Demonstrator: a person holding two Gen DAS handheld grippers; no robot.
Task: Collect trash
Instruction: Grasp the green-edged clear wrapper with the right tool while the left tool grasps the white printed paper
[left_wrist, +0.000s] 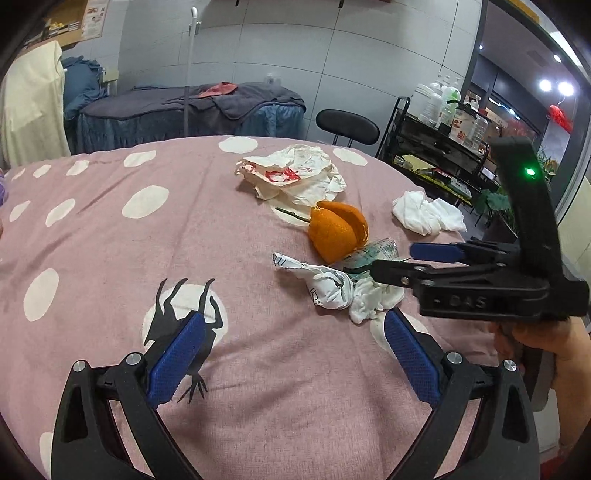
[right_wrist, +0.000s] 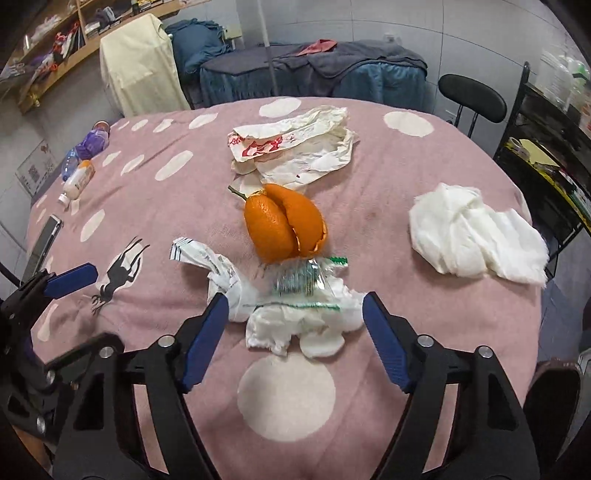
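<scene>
Seemingly nothing is collected yet: orange peel (right_wrist: 286, 225), paper bag (right_wrist: 295, 147), tissue (right_wrist: 476, 236) and wrappers (right_wrist: 291, 295) lie on the worktop (right_wrist: 369, 424), both the right gripper (right_wrist: 291, 332) and left gripper (left_wrist: 295, 358) open, empty.

cloth: pink with white dots (right_wrist: 110, 177), spread over the bench
bottles: purple and orange ones (right_wrist: 79, 173) lying at its left edge
phone: (right_wrist: 46, 236) near them
chair: black (left_wrist: 347, 123), behind
shelf: bottles (left_wrist: 447, 107) on top

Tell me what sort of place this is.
Probably a massage or beauty treatment room: a draped treatment bed stands by the tiled wall, a black cart of pump bottles beside it, and the trash lies on a pink dotted cover.
</scene>
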